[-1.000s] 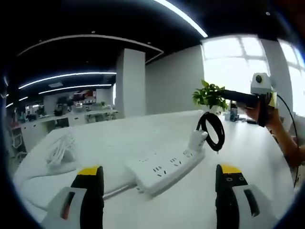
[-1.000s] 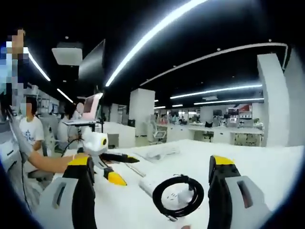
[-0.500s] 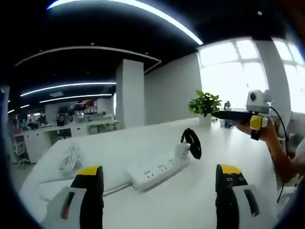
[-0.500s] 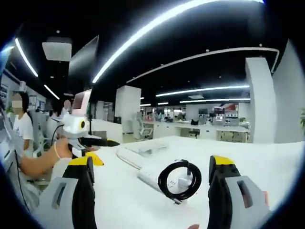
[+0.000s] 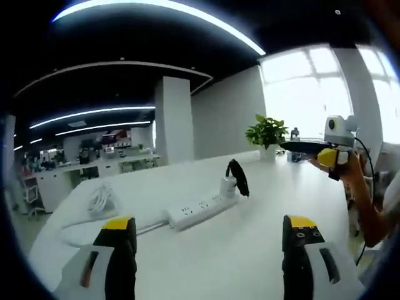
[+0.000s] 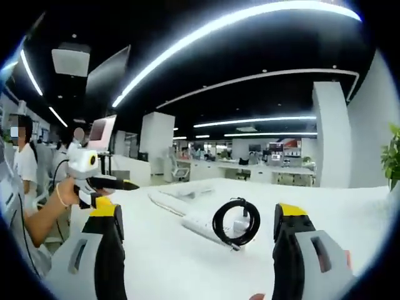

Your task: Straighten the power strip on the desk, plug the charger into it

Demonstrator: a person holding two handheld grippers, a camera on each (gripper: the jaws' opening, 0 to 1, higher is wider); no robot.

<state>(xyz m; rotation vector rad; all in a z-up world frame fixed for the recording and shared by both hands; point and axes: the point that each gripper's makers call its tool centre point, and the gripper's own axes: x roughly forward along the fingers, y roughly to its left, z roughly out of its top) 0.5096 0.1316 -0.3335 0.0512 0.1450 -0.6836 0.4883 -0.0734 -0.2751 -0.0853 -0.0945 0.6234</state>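
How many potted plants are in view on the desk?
1: the potted plant stands at the desk's far edge by the window, beyond the power strip; others may be hidden.

Looked low across the white worktop from opposite sides, each view along its own jaws. Left gripper view faced the windows and potted plant; right gripper view faced the office interior. Shared the power strip and coiled charger at mid-distance, plus the opposite gripper.

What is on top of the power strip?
A white charger stands plugged in at one end of the power strip, its black coiled cable beside it. The socket under the charger is covered.
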